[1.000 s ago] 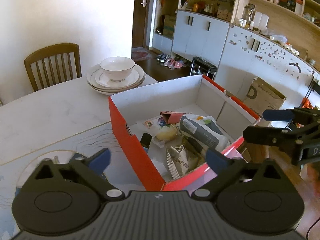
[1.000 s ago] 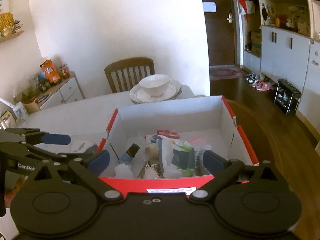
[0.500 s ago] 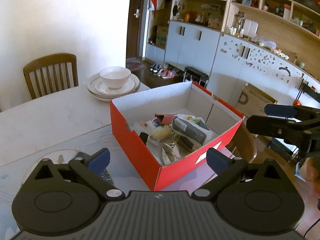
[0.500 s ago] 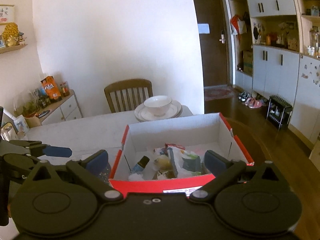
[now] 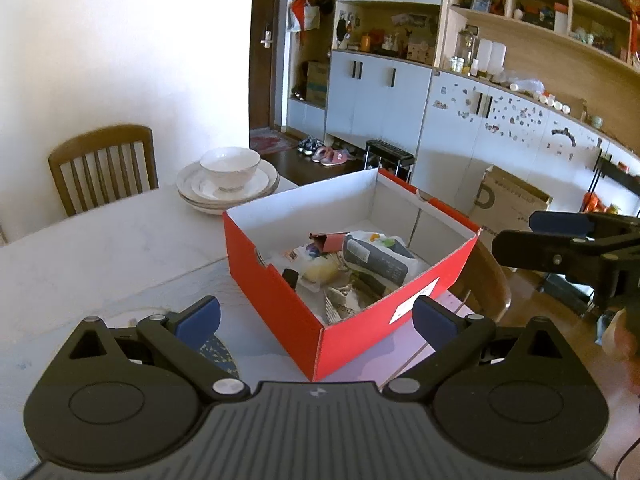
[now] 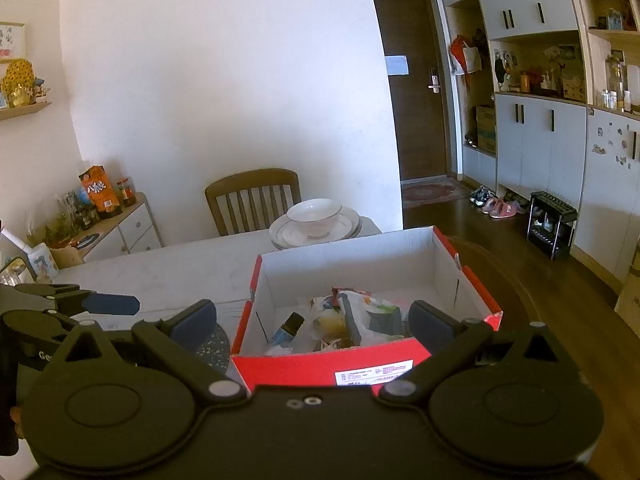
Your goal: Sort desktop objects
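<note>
Your left gripper [image 5: 316, 318] and right gripper [image 6: 312, 322] both hover spread and empty, short of the open red cardboard box [image 5: 280, 300]; the sorted clutter [image 5: 352, 264] lies inside it; a careless reach risks shoving the box off the white marble table [image 5: 100, 256].

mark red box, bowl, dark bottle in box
red box [image 5: 352, 320], left wrist view, red front wall.
bowl [image 6: 314, 218], right wrist view, outer side.
dark bottle [image 6: 289, 326], right wrist view, neck and shoulder.
</note>
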Motion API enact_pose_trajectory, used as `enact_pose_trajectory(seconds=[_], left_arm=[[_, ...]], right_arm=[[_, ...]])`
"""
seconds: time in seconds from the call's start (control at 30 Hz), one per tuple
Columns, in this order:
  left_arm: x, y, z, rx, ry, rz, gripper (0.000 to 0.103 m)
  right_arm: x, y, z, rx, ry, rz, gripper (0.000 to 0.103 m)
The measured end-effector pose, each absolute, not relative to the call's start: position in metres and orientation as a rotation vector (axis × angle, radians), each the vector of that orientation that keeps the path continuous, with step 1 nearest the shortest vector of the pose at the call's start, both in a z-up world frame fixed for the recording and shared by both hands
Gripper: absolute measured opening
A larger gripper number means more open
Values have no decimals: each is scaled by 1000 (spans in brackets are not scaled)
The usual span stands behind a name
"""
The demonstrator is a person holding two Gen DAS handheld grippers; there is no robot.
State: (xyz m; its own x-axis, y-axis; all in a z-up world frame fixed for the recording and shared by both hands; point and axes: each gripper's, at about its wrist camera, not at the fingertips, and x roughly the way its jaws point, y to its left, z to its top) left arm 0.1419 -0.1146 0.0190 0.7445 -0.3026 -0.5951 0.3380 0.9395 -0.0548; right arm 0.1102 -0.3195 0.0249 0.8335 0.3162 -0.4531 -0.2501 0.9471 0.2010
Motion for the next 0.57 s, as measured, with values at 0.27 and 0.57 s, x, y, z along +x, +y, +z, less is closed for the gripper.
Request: enact_pose_trajectory(seconds=[0.27, 0.57], left_arm=[[138, -115, 23, 60, 629, -355, 103], [136, -112, 25, 57, 624, -363, 103]], right_arm=[[107, -318, 22, 119, 499, 295, 103], [105, -316, 20, 125, 503, 296, 103]])
